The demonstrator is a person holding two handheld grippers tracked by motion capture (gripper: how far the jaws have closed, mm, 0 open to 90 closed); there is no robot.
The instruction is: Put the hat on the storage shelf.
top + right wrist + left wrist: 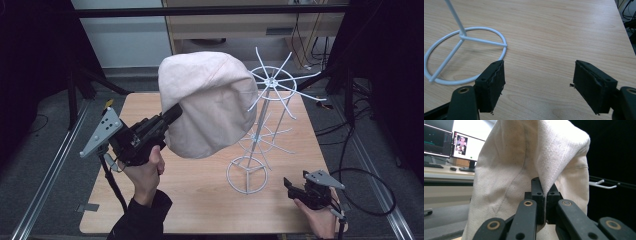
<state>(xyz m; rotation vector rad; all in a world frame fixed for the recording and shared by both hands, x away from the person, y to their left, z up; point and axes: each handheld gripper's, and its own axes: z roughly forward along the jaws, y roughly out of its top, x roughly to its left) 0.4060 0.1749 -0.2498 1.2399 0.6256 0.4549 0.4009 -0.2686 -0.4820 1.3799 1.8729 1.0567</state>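
Note:
A cream cloth hat (210, 102) hangs in the air over the table, held up by my left gripper (172, 114), whose jaws are shut on its edge. In the left gripper view the jaws pinch a fold of the hat (529, 162) between the pads (537, 192). A white wire rack (265, 125) with radiating hooks stands upright just right of the hat, which hides part of it. My right gripper (291, 186) rests low near the table's front right corner, jaws open and empty, close to the rack's ring base (464, 52).
The wooden table (200, 195) has open surface in front of the hat. A rack hook (602, 184) shows beside the hat. Monitors (451, 143) stand on a desk beyond. Cables (367, 190) trail off the table's right side.

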